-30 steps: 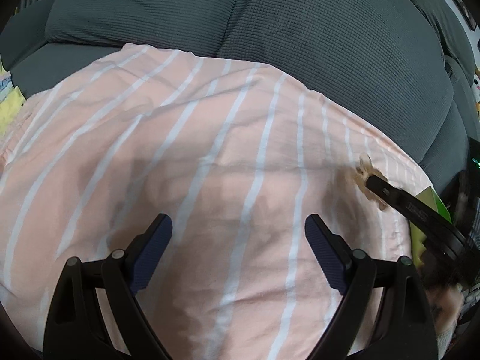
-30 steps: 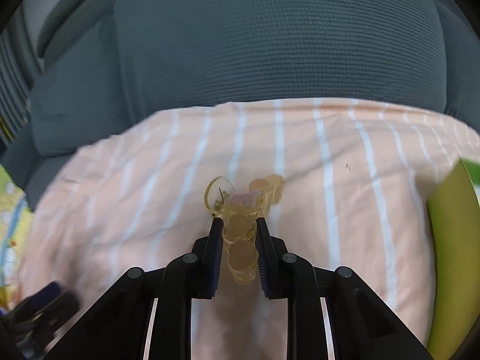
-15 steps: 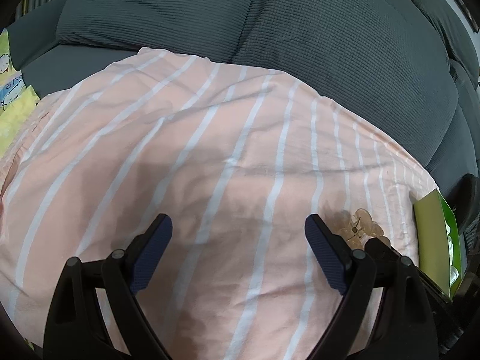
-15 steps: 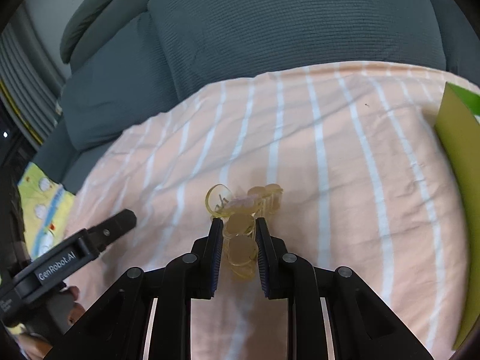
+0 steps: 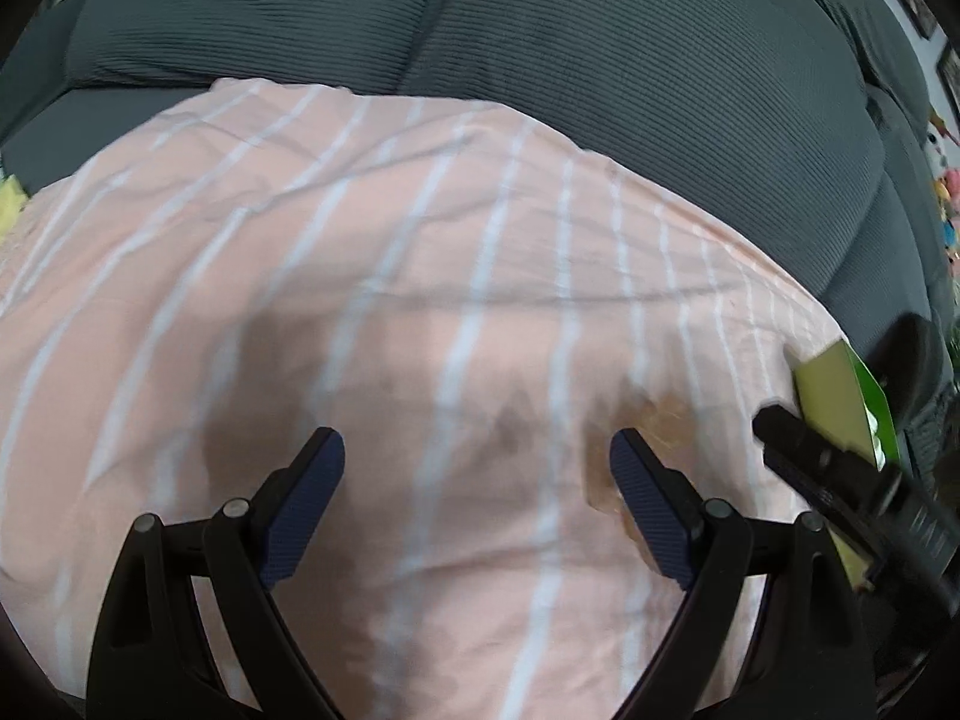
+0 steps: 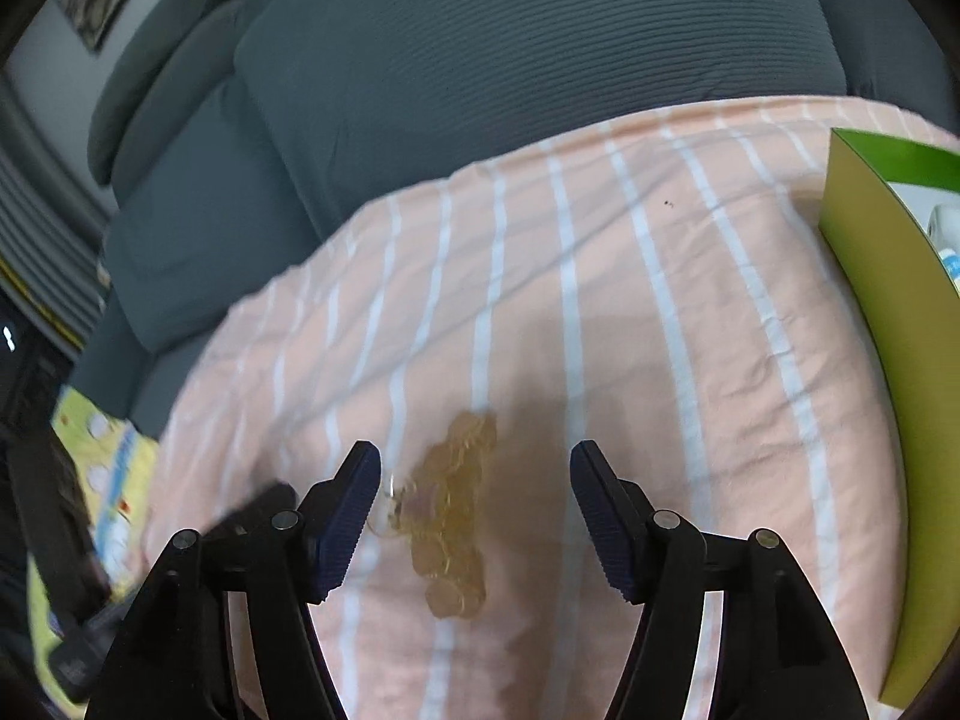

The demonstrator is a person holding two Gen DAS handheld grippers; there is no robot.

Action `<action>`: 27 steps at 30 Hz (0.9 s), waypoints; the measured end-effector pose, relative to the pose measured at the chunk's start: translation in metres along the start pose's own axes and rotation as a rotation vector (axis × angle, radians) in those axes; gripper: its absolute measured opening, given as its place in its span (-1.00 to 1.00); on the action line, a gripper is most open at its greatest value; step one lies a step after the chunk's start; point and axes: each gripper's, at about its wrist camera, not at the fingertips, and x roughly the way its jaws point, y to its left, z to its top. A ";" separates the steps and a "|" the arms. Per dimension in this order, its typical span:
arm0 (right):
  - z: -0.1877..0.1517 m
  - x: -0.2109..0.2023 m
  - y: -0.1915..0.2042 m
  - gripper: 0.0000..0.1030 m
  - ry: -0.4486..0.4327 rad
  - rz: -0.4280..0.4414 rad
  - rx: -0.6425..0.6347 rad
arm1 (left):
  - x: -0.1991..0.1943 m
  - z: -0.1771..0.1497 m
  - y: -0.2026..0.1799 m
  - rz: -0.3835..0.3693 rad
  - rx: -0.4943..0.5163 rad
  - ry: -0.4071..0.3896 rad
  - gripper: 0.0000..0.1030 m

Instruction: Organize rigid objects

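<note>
The right hand-held gripper (image 6: 475, 498) is opening over an amber hair clip (image 6: 453, 516) on the striped sheet (image 6: 660, 330), while the left hand-held gripper (image 5: 477, 468) stays spread and empty

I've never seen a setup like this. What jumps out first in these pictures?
A translucent amber hair clip lies on the pink striped sheet, between the right gripper's opening jaws, which no longer touch it. A green box stands at the sheet's right edge, with grey sofa cushions behind.

Dark grey ribbed sofa cushions (image 6: 540, 90), peach white-striped sheet (image 6: 660, 330), grey wall with framed picture (image 6: 102, 0)
</note>
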 end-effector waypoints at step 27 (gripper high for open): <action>-0.005 0.047 -0.007 0.30 0.174 0.176 0.110 | 0.033 -0.024 -0.044 -0.244 0.086 0.108 0.04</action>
